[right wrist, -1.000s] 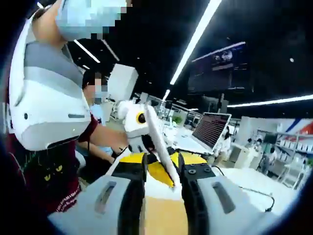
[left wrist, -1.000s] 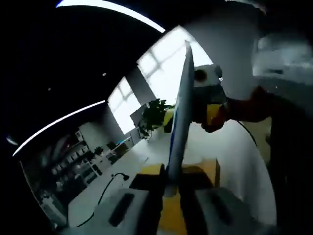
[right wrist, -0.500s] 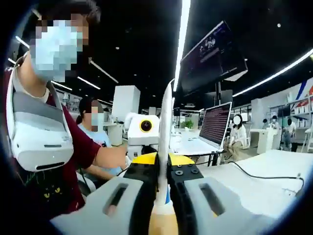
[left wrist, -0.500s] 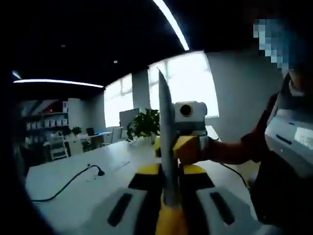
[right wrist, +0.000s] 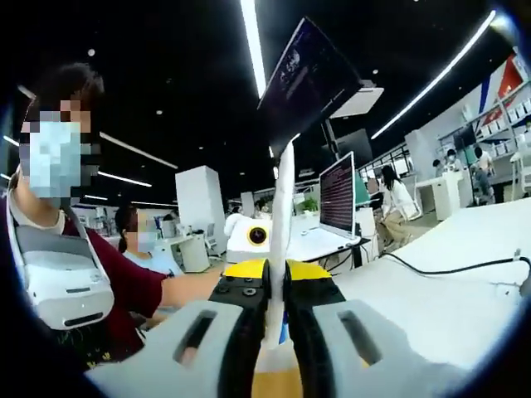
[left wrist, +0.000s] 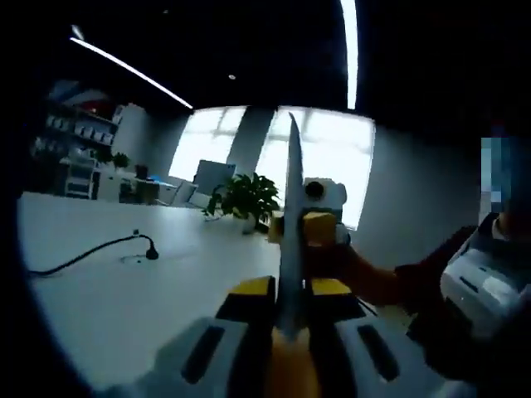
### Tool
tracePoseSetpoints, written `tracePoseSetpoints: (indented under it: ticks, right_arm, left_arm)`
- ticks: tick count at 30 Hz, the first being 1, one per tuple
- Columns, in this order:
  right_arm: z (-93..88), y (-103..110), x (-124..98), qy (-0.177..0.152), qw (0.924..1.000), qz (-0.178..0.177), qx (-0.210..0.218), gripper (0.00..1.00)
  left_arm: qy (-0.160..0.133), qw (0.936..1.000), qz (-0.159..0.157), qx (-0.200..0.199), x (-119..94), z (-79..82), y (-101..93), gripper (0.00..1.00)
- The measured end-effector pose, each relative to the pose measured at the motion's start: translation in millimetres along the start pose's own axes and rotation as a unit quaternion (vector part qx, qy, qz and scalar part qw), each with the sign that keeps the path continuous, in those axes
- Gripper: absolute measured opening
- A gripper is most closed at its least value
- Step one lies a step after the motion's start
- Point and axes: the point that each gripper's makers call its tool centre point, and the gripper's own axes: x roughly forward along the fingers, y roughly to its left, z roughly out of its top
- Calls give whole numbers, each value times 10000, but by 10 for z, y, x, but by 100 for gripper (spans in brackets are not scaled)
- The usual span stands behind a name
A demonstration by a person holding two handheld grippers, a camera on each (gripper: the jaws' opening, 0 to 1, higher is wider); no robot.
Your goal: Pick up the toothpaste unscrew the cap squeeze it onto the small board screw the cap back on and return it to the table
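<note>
Toothpaste tube (left wrist: 289,240) seen edge-on in the left gripper view, a thin pale blade rising between the jaws of the left gripper (left wrist: 289,319), pinched there. Behind it, the other gripper (left wrist: 311,228), a potted plant (left wrist: 242,197), a black cable (left wrist: 91,252) on the white table (left wrist: 124,307).

Right gripper view — same tube (right wrist: 280,240), upright and white, clamped by the right gripper (right wrist: 274,319); beyond, an open laptop (right wrist: 336,196) and a hanging monitor (right wrist: 307,70).
</note>
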Motion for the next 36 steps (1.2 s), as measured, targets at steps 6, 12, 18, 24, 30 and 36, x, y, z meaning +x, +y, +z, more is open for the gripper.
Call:
tracePoseSetpoints:
  ticks: [6, 12, 18, 24, 30, 36]
  right_arm:
    - [-235, -186, 77, 161, 9991, -239, 306, 8]
    - [-528, -340, 51, 548, 9979, -350, -18, 9]
    - [-634, -516, 58, 644, 9966, -512, -70, 8]
    - [-687, -672, 87, 522, 9969, -579, -129, 7]
    - [-769, -718, 99, 662, 9957, -641, -136, 6]
    - [-830, -764, 99, 659, 9958, -635, -9, 6]
  left_arm:
    - [245, 9987, -66, -452, 100, -144, 173, 11]
    - [661, 9969, 189, -378, 107, -406, 356, 11]
    - [719, 9963, 365, -292, 113, -467, 555, 11]
    - [857, 9947, 556, 102, 91, -477, 735, 10]
    - [828, 9950, 508, -242, 81, -542, 803, 9]
    - [793, 9956, 419, -274, 72, -577, 852, 8]
